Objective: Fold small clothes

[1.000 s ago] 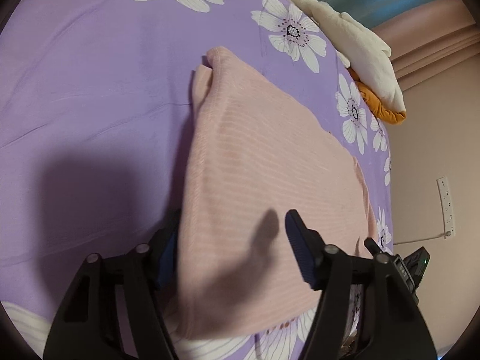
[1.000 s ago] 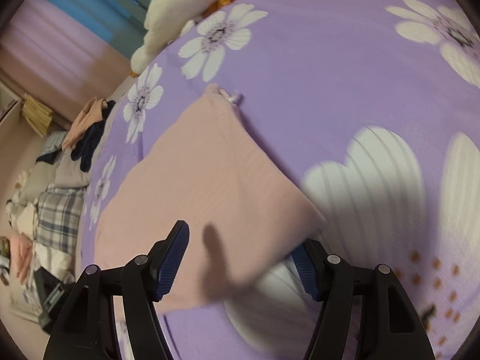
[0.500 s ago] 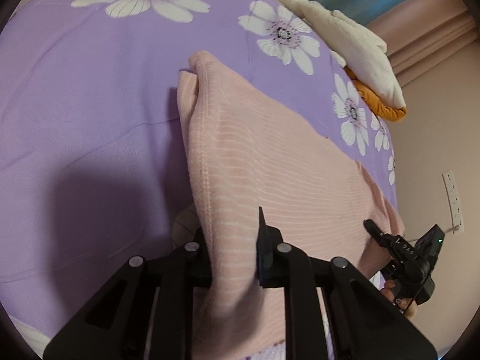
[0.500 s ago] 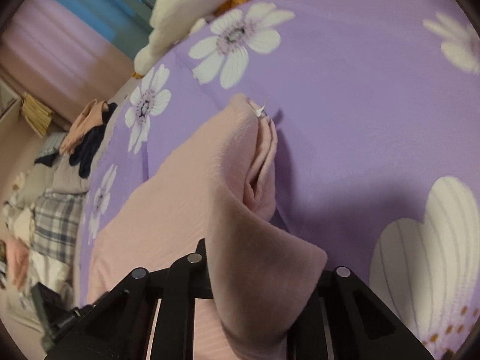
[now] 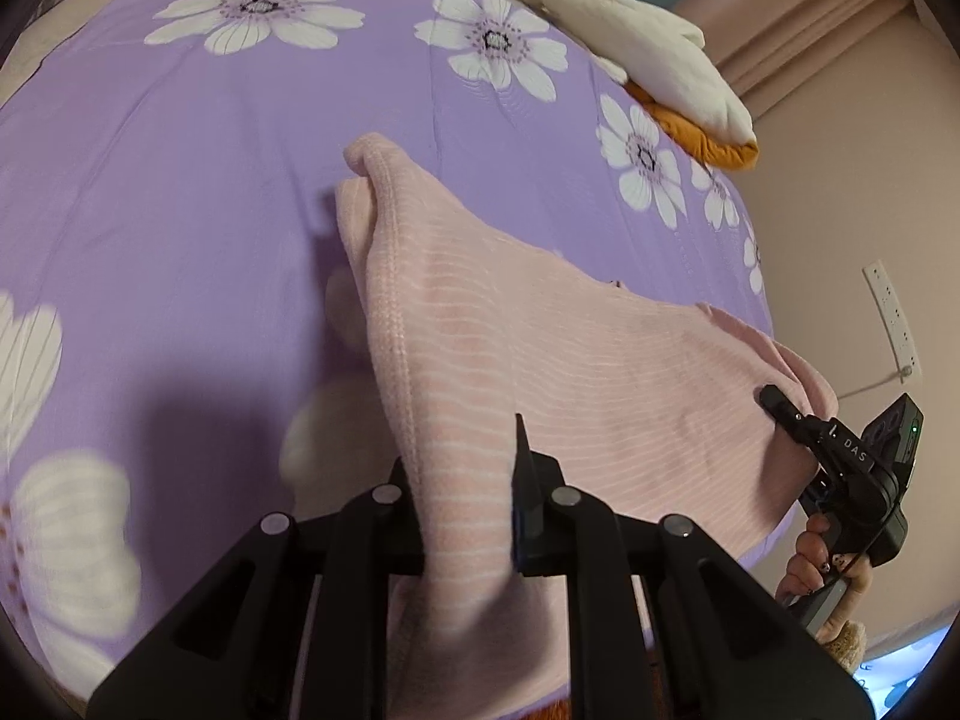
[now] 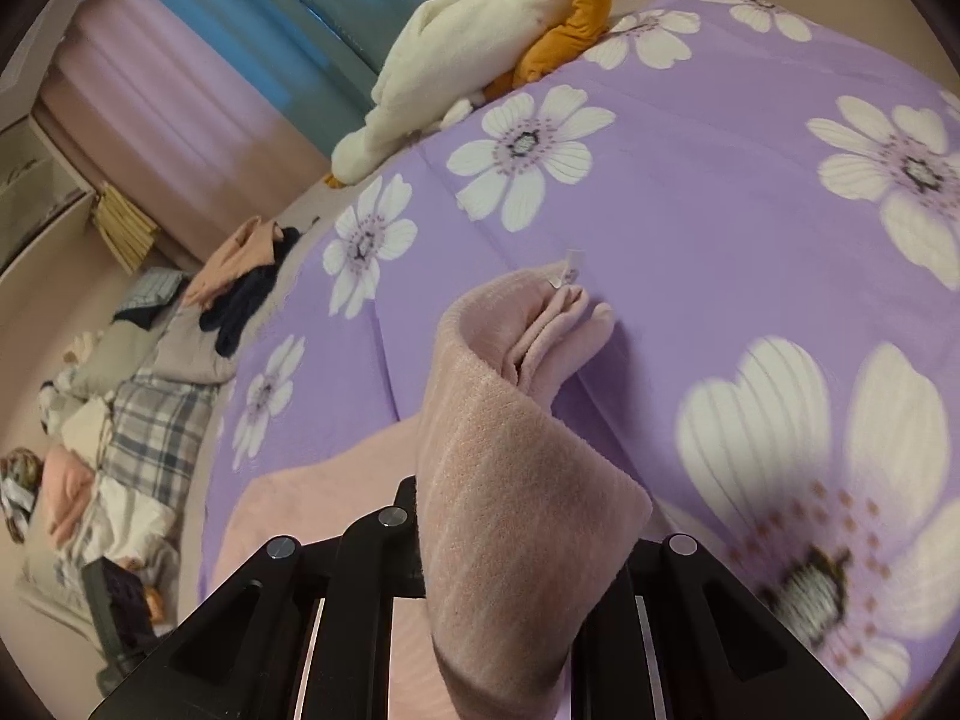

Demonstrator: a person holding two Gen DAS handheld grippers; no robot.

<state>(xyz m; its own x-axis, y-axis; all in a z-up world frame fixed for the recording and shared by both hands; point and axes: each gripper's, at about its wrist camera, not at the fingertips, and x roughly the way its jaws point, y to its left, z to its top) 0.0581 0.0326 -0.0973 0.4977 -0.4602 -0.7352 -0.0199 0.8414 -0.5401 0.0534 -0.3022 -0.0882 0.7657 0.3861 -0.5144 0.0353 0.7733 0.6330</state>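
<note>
Folding is judged barely begun: the pink garment (image 5: 600, 372) is lifted at its near edge off the purple flowered bed cover (image 5: 180, 210), its far end resting there. One near corner is pinched in the left claw (image 5: 468, 510), the other clamped in the right claw (image 6: 516, 546). Carrying the edge over and smoothing are left, and other clothes (image 6: 150, 408) lie unfolded beside the bed.

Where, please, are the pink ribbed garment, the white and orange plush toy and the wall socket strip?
pink ribbed garment (image 5: 600, 372): left wrist view, on its striped middle panel.
white and orange plush toy (image 6: 456, 54): right wrist view, on its white body.
wall socket strip (image 5: 894, 324): left wrist view, on its white face.
</note>
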